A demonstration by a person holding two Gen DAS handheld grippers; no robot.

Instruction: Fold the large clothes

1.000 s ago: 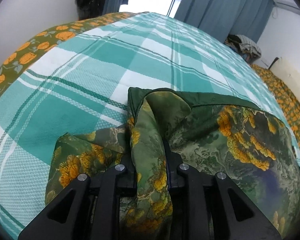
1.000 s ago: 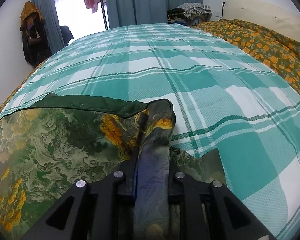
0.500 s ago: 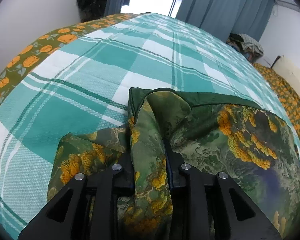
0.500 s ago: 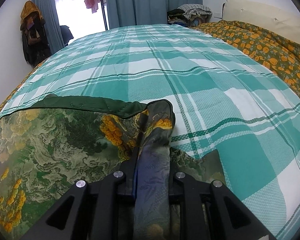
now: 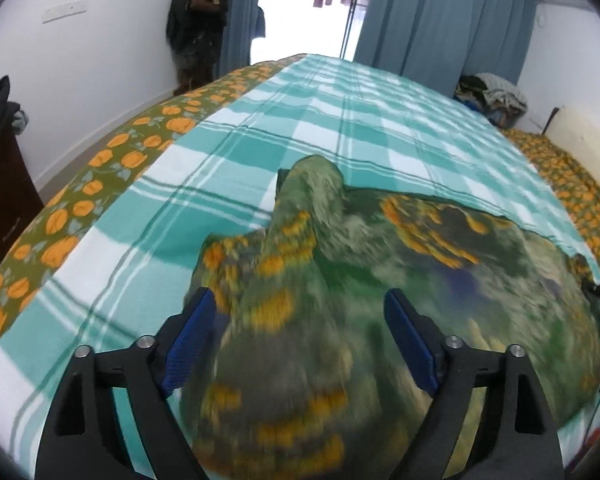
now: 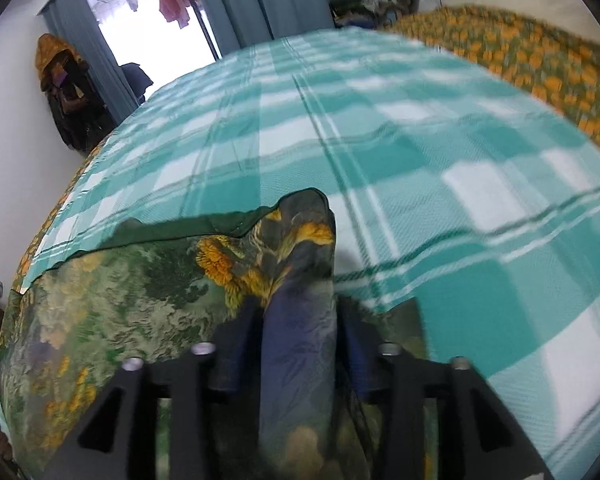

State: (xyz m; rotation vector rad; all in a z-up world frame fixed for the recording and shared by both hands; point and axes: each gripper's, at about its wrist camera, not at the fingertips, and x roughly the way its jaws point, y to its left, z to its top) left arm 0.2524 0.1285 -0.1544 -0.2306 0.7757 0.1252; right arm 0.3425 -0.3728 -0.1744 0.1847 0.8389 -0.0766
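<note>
On the plaid bedspread (image 5: 228, 168), green floral garment (image 5: 340, 272) between both opening tools, left (image 5: 304, 328) wide, right (image 6: 298, 332) loosening.

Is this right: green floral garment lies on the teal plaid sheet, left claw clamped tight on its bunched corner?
Not quite. The left wrist view shows the left claw spread wide and opening, pads clear of the bunched corner. The green floral garment does lie on the teal plaid sheet.

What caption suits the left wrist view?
Left gripper opening over green floral garment on the checked bedsheet.
</note>
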